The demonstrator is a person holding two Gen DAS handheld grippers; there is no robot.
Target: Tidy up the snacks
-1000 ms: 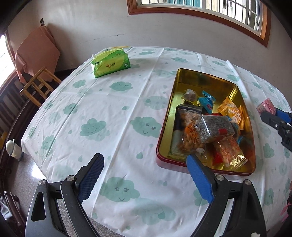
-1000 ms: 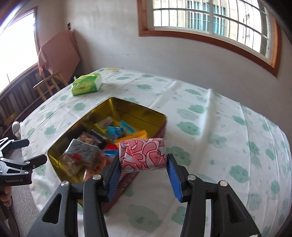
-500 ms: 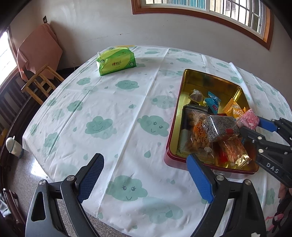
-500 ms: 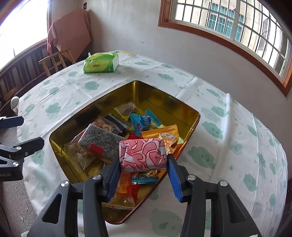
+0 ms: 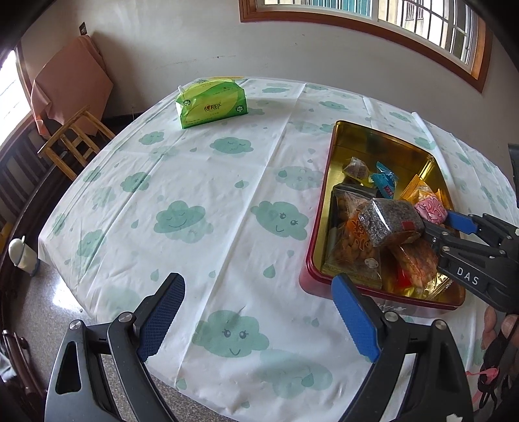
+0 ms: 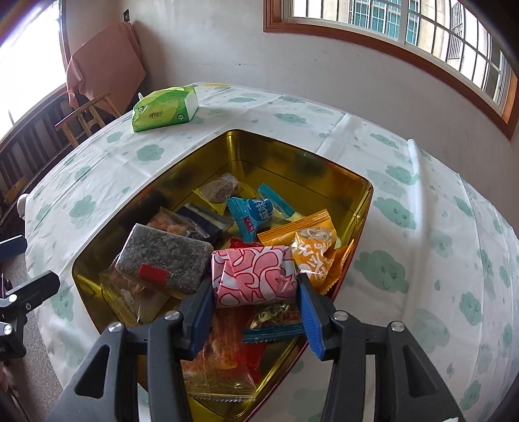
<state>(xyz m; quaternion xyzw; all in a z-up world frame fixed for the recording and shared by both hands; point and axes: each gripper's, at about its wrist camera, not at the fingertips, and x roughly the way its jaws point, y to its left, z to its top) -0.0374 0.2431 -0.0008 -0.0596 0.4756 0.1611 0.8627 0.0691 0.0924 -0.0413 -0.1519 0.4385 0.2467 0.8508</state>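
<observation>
right gripper [image 6: 254, 293] clamps pink snack [image 6: 253, 279], lower centre, over gold tin [image 6: 288, 162] | left gripper [image 5: 256, 311] jaws apart, empty, above tablecloth [image 5: 194, 181] | green tissue pack [image 5: 211, 104] upper left

A cloud-print tablecloth [image 5: 201, 181] and a corner of furniture fill my view beyond the work.

Ahead of me, a green tissue pack [image 5: 211, 105] sits alone near the table's far edge, well apart from everything else on the white cloth with its teal clouds and droplets. Off the table's left side stands a wooden chair [image 5: 76, 139], with an orange-brown cloth [image 5: 73, 84] draped over something behind it. A wood-framed window [image 6: 405, 29] with a grid of bars runs along the pale wall [image 6: 227, 52]. A small white object [image 5: 21, 254] rests on the speckled floor [image 5: 48, 311].
</observation>
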